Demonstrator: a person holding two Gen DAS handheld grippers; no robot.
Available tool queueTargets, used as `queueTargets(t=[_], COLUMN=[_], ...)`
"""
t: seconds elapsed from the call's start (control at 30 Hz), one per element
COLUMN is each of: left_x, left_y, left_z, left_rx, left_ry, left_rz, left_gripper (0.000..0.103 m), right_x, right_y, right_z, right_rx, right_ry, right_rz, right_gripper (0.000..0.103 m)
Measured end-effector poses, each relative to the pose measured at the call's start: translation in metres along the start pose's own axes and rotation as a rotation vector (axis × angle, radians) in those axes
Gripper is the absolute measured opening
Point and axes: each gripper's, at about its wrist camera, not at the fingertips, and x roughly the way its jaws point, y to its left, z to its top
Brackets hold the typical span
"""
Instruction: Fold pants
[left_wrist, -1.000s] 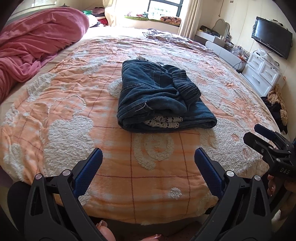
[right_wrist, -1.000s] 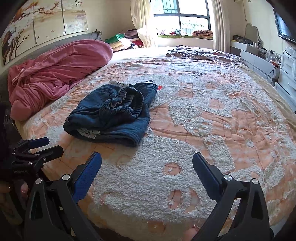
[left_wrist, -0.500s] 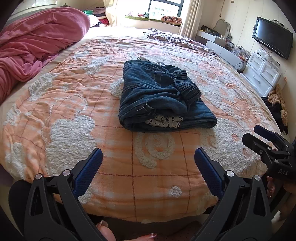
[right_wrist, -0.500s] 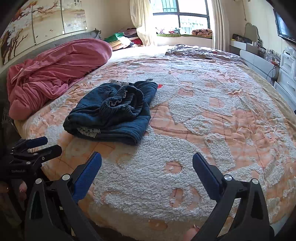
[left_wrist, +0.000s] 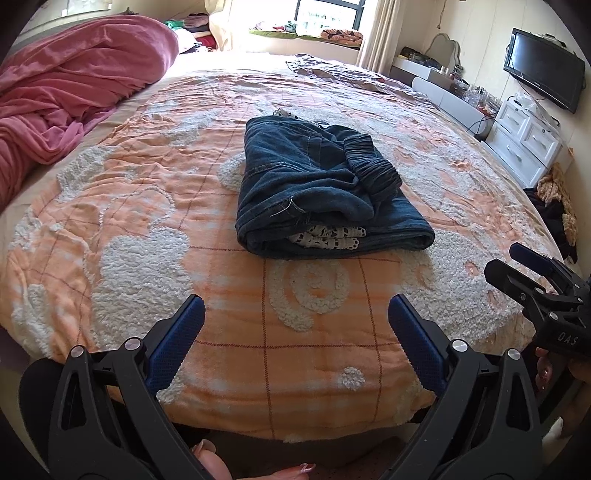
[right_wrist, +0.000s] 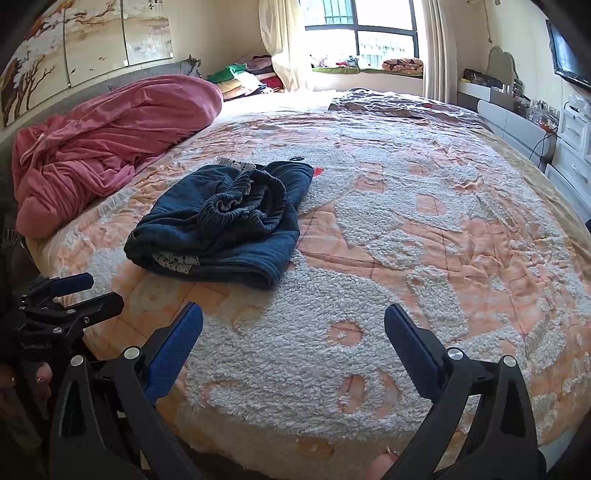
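Observation:
Dark blue denim pants (left_wrist: 325, 188) lie folded in a compact bundle on the orange and white bedspread (left_wrist: 129, 229), with a patterned white lining showing at the near fold. In the right wrist view the same pants (right_wrist: 225, 225) rest left of centre. My left gripper (left_wrist: 295, 317) is open, held back near the bed's front edge, well short of the pants. My right gripper (right_wrist: 293, 325) is open too, over the bedspread to the right of the bundle. Nothing sits between either pair of fingers. Each gripper shows in the other's view, at the right edge (left_wrist: 532, 273) and the left edge (right_wrist: 74, 291).
A crumpled pink duvet (left_wrist: 74, 92) is heaped along the bed's left side. A grey-brown blanket (right_wrist: 402, 103) lies at the far end. White drawers (left_wrist: 524, 144) and a wall TV (left_wrist: 543, 81) stand on the right, with clothes on the floor (left_wrist: 557, 206) beside the bed.
Both grippers have drifted slightly, so the pants sit a touch differently in view. Both stay open and the pants have not moved.

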Motion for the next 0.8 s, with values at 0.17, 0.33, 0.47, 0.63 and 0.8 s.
queueTargets(t=[0.17, 0.33, 0.47, 0.63, 0.8], left_x=[-0.0001, -0.0007, -0.0009, 0.0005, 0.0021], left_y=[-0.0007, -0.0002, 0.001, 0.0015, 0.0009], left_z=[-0.0001, -0.0002, 0.0007, 0.0001, -0.0011], left_rx=[0.002, 0.003, 0.005, 0.003, 0.006], left_ry=[-0.001, 0.002, 0.0, 0.007, 0.018], left_rz=[0.008, 0.002, -0.01, -0.021, -0.017], left_gripper=[0.093, 0.093, 0.093, 0.093, 0.093], right_x=[-0.001, -0.0007, 0.0007, 0.0032, 0.005], right_y=[-0.0016, -0.0021, -0.0002, 0.0015, 0.0021], right_z=[0.0, 0.0002, 0.0004, 0.0, -0.0008], right_rx=[0.002, 0.002, -0.001, -0.002, -0.006], right_ry=[0.0, 0.006, 0.009, 0.014, 0.019], right_rz=[-0.004, -0.001, 0.003, 0.0, -0.003], right_gripper=[0.098, 0.098, 0.098, 0.098, 0.098])
